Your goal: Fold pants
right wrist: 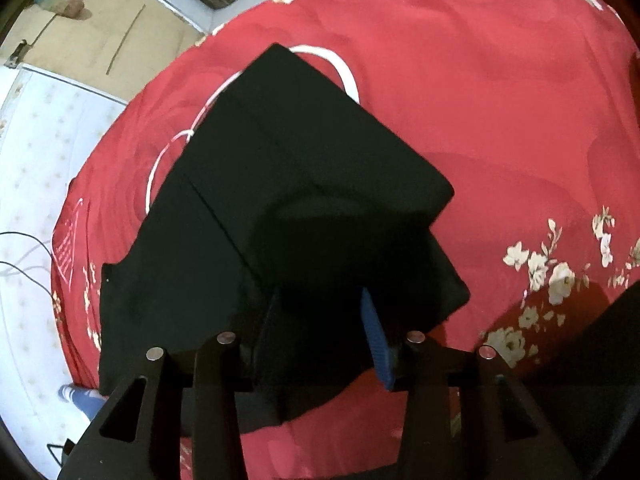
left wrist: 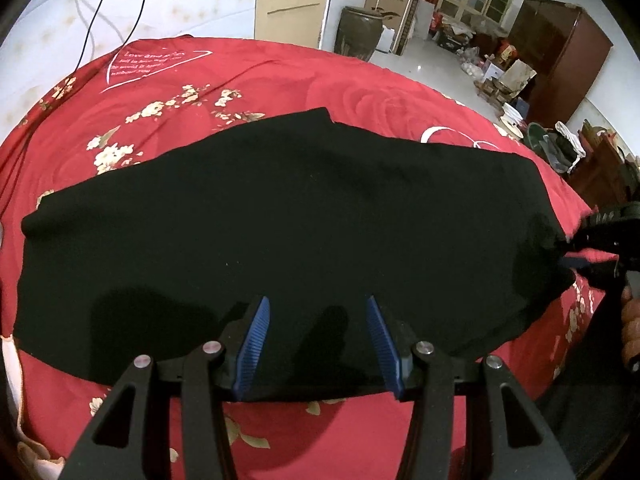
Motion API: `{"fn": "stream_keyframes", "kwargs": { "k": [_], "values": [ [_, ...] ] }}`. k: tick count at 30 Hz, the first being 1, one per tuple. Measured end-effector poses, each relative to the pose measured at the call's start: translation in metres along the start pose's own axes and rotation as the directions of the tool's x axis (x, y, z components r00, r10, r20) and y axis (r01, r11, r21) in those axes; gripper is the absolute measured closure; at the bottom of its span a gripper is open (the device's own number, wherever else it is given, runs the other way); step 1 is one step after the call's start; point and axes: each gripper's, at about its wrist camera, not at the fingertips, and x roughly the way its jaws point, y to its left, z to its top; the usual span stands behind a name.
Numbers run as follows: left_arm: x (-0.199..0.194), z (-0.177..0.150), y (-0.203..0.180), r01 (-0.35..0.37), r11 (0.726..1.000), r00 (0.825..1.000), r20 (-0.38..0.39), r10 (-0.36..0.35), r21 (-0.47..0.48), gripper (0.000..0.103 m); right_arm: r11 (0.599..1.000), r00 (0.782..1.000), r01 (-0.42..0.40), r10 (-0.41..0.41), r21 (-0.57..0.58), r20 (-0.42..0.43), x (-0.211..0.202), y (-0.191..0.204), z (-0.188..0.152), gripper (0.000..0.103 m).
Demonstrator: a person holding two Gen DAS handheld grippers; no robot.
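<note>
Black pants (left wrist: 300, 220) lie spread across a red flowered bedspread (left wrist: 160, 120). My left gripper (left wrist: 317, 302) is open over their near edge. Its blue pads (left wrist: 256, 340) stand wide apart and the flat fabric runs between them. At the far right of that view my right gripper (left wrist: 580, 252) pinches the gathered end of the pants. In the right wrist view the pants (right wrist: 300, 160) show a folded layer on top. There my right gripper (right wrist: 320, 300) is shut on bunched fabric, which hides its left finger. Only the right blue pad (right wrist: 376, 340) shows.
The bedspread (right wrist: 480, 80) fills most of the right wrist view. Thin black cables (left wrist: 96, 20) hang at the far left. Beyond the bed stand a dark jar (left wrist: 358, 32), cardboard boxes and a brown wardrobe (left wrist: 560, 52). A person's hand (left wrist: 630, 320) and foot (right wrist: 76, 396) show at the edges.
</note>
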Motion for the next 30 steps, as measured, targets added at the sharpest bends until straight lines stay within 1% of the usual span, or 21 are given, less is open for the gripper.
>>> {"fn": "stream_keyframes", "kwargs": {
  "k": [1,3,4,7,9,12,13,14,16,18,19,20,21,22,23,25,27,28,29,30],
  "values": [
    [-0.001,0.0,0.0,0.001,1.0,1.0,0.0,-0.001,-0.001,0.05,1.0,1.0,-0.008,0.008,-0.002,0.01,0.0,0.0,0.0,0.099],
    [-0.002,0.001,0.001,0.002,1.0,1.0,0.005,-0.002,-0.003,0.05,1.0,1.0,-0.025,0.025,-0.002,0.013,-0.001,0.003,-0.002,0.099],
    [-0.003,0.001,0.002,0.002,1.0,1.0,0.005,-0.002,-0.003,0.05,0.999,0.999,-0.033,0.034,-0.005,0.023,-0.008,-0.001,0.0,0.099],
    [-0.008,0.001,0.004,0.004,1.0,1.0,0.01,-0.003,-0.01,0.05,0.998,0.996,-0.064,0.064,-0.01,0.055,-0.029,0.002,-0.007,0.1],
    [-0.009,0.001,0.006,0.0,1.0,1.0,0.012,0.0,-0.012,0.05,0.998,0.996,-0.063,0.063,-0.016,0.06,-0.04,0.004,-0.014,0.1],
    [-0.008,0.002,0.01,-0.005,1.0,1.0,-0.001,0.005,-0.027,0.05,1.0,0.999,-0.001,0.002,-0.024,0.04,-0.036,0.003,-0.018,0.1],
    [-0.008,0.002,0.01,-0.003,1.0,1.0,-0.004,0.003,-0.029,0.05,0.999,0.999,0.033,-0.033,-0.008,0.009,-0.028,-0.001,-0.019,0.099],
    [-0.008,0.002,0.011,0.0,1.0,1.0,-0.005,0.0,-0.028,0.05,0.999,0.999,0.047,-0.047,0.0,-0.005,-0.024,-0.003,-0.019,0.099],
    [-0.008,0.002,0.01,0.002,1.0,1.0,-0.01,-0.002,-0.023,0.05,0.995,0.995,0.099,-0.099,-0.033,-0.001,-0.022,0.002,-0.019,0.097],
    [-0.01,0.002,0.01,-0.002,1.0,1.0,-0.001,0.002,-0.023,0.05,0.995,0.995,0.102,-0.102,-0.022,0.008,-0.025,0.001,-0.019,0.096],
    [-0.012,0.003,0.01,-0.004,1.0,1.0,0.008,0.004,-0.024,0.05,0.993,0.992,0.118,-0.117,-0.019,0.052,-0.034,0.001,-0.019,0.093],
    [-0.014,0.004,0.011,-0.006,1.0,1.0,0.018,0.006,-0.026,0.05,0.99,0.985,0.138,-0.134,-0.029,0.107,-0.043,0.004,-0.019,0.083],
    [-0.016,0.005,0.011,-0.005,1.0,1.0,0.027,0.005,-0.028,0.05,0.986,0.973,0.161,-0.15,-0.048,0.178,-0.056,0.008,-0.02,0.079],
    [-0.016,0.005,0.012,0.001,1.0,1.0,0.03,0.0,-0.031,0.05,0.984,0.966,0.166,-0.15,-0.059,0.211,-0.062,0.012,-0.02,0.078],
    [-0.015,0.005,0.012,0.009,0.999,1.0,0.027,-0.008,-0.032,0.05,0.984,0.963,0.153,-0.129,-0.086,0.235,-0.067,0.017,-0.021,0.078],
    [-0.011,0.003,0.009,0.033,0.999,0.999,0.002,-0.033,-0.021,0.049,0.978,0.971,0.133,-0.096,-0.161,0.217,-0.063,0.028,-0.02,0.078],
    [-0.003,-0.003,0.002,0.057,0.998,0.997,-0.043,-0.056,0.014,0.049,0.972,0.987,0.087,-0.054,-0.22,0.149,-0.047,0.035,-0.021,0.078],
    [0.001,-0.007,-0.002,0.052,0.998,0.997,-0.059,-0.05,0.031,0.049,0.965,0.991,0.081,-0.053,-0.249,0.12,-0.037,0.039,-0.022,0.078],
    [0.005,-0.01,-0.004,0.042,0.998,0.996,-0.076,-0.039,0.041,0.049,0.949,0.993,0.099,-0.075,-0.301,0.088,-0.023,0.044,-0.024,0.078],
    [0.008,-0.013,-0.004,0.038,0.998,0.995,-0.097,-0.033,0.043,0.049,0.946,0.993,0.117,-0.109,-0.301,0.046,-0.008,0.042,-0.024,0.078]
  ]
}}
